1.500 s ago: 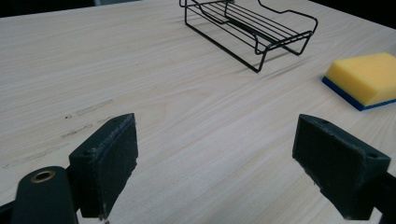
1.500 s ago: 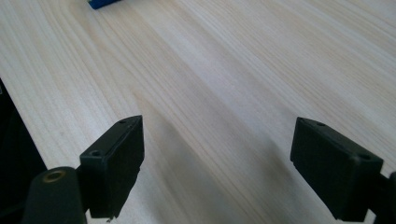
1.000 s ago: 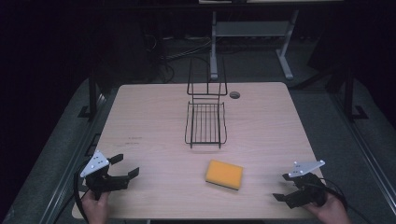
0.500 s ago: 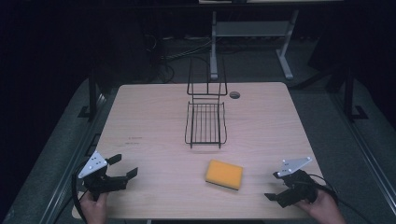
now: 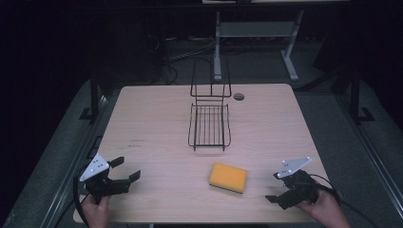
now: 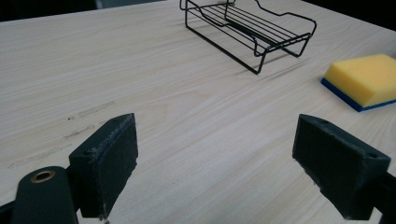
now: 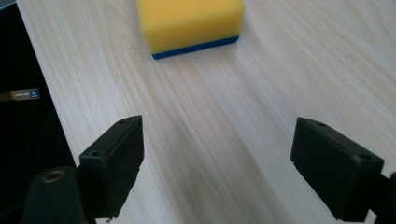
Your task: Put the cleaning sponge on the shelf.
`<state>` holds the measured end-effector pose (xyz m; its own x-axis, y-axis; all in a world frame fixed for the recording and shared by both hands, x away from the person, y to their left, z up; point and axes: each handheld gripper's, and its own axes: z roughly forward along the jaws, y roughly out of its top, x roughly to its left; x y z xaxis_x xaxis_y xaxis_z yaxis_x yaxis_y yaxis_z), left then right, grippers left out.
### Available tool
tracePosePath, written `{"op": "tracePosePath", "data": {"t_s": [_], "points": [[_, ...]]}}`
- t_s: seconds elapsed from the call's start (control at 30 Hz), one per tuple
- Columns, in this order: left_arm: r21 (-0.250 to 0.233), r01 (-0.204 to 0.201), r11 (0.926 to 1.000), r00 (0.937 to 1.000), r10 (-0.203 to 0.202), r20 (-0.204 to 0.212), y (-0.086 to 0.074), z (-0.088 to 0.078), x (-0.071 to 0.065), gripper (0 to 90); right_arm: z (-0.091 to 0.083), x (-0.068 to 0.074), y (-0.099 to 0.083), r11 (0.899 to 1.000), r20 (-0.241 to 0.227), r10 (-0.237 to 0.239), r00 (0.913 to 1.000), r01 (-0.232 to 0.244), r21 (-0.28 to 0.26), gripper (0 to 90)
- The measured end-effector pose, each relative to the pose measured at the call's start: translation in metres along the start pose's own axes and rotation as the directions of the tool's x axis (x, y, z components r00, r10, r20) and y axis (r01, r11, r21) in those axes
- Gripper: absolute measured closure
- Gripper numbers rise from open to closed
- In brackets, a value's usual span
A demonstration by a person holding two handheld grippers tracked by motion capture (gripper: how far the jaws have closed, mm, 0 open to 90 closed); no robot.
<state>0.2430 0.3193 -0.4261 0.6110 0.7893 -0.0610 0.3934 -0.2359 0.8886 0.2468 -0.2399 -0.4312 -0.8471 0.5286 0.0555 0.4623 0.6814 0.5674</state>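
Note:
A yellow sponge (image 5: 228,177) with a blue underside lies flat on the wooden table (image 5: 157,118), front of centre. My right gripper (image 5: 272,187) stands open just right of it, its jaws pointing at the sponge (image 7: 191,21) with bare wood between them (image 7: 217,163). At the table's front left corner my left gripper (image 5: 127,168) is also open and holds nothing (image 6: 219,163). From there the sponge (image 6: 364,79) lies off to the right. A black wire rack (image 5: 209,126) stands in the middle of the table, its back raised upright.
The rack (image 6: 247,28) sits beyond the left gripper's jaws. A round cable hole (image 5: 238,96) marks the table's far side. Dark floor, a metal frame (image 5: 256,33) and cables lie behind the table. The table's front edge passes close to the right gripper's left jaw.
My right gripper has moved left along the front edge, closer to the sponge. The left gripper has barely shifted. Sponge and rack stay put.

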Motion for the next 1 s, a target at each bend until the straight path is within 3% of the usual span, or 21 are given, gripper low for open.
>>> {"op": "tracePosePath", "data": {"t_s": [1.0], "points": [[-0.004, 0.007, 1.0000, 1.0000, -0.007, -0.004, 0.000, -0.002, 0.001, 13.4, 0.014, 0.008, 0.041, 0.996, -0.061, -0.083, 0.9947, 0.085, 0.029, 15.9]]}}
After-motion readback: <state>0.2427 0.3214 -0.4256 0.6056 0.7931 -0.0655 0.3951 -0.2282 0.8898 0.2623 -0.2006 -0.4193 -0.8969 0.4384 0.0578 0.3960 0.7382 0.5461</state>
